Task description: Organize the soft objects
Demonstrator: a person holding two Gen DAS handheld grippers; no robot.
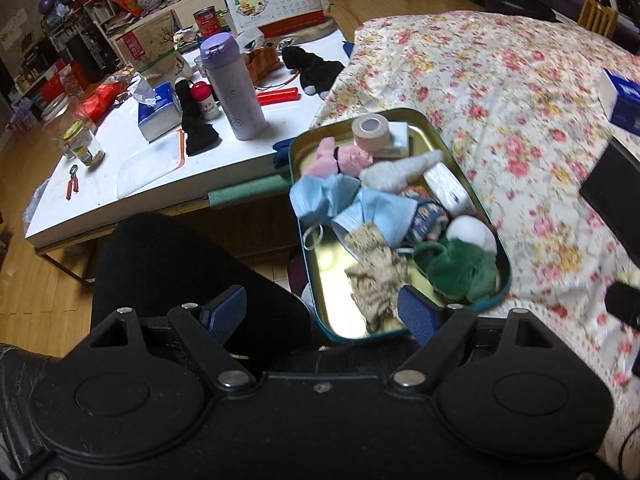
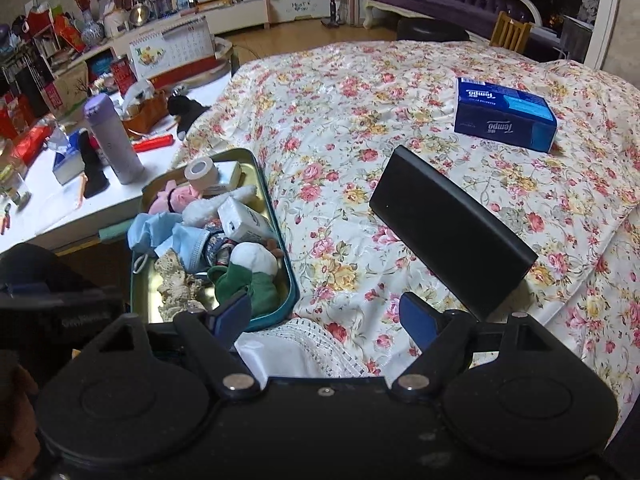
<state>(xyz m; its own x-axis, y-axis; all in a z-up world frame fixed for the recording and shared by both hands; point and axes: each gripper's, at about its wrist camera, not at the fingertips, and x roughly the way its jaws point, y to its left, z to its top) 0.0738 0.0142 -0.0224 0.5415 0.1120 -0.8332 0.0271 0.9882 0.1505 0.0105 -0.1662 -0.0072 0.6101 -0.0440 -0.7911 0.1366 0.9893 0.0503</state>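
Cluttered white tabotop aside, nothing — Cluttered on the left, a white tabletop (image 1: pixel 160 168) carries one lilac insulated flask (image 1: pixel 234 88) standing upright and one blue tissue pack (image 1: pixel 158 110). Just right of it, on the edge of a floral-covered bed (image 2: pixel 360 152), lies one teal-rimmed oblong metal tin (image 1: pixel 472 200), its long axis running away from the cameras. It holds soft things: two pale blue face masks (image 1: pixel 352 206), one pink plush (image 1: pixel 344 156), one green-and-white plush (image 1: pixel 460 260). Further right lie one black rectangular block (image 2: pixel 448 236) and one blue tissue box (image 2: pixel 504 116). Left gripper (image 1: pixel 320 314) and right gripper (image 2: pixel 324 316) both hover with jaws apart, empty.
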